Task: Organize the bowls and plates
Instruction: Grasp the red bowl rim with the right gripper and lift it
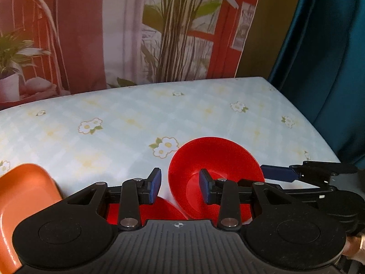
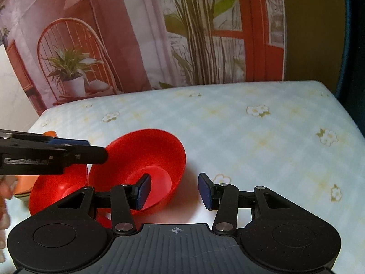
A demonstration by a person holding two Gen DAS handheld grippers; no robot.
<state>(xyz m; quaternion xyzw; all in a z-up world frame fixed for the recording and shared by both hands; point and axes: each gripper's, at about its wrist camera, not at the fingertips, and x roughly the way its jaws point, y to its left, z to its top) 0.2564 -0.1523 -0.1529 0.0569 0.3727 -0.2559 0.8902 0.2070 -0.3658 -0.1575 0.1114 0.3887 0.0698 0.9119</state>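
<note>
A red bowl [image 1: 214,159] [image 2: 146,159] sits tilted on the flowered tablecloth, its near rim resting on a second red bowl [image 2: 57,187] [image 1: 164,210] to its left. My left gripper [image 1: 180,188] is open, its right finger inside the tilted bowl and its left finger outside the rim. My right gripper [image 2: 174,190] is open, its left finger inside the same bowl and its right finger outside over the cloth. An orange plate [image 1: 25,196] lies at the left, partly seen.
The table [image 2: 251,137] carries a pale blue checked cloth with daisies. A printed backdrop with a chair and plants hangs behind it. A dark blue curtain [image 1: 330,68] hangs past the table's right edge.
</note>
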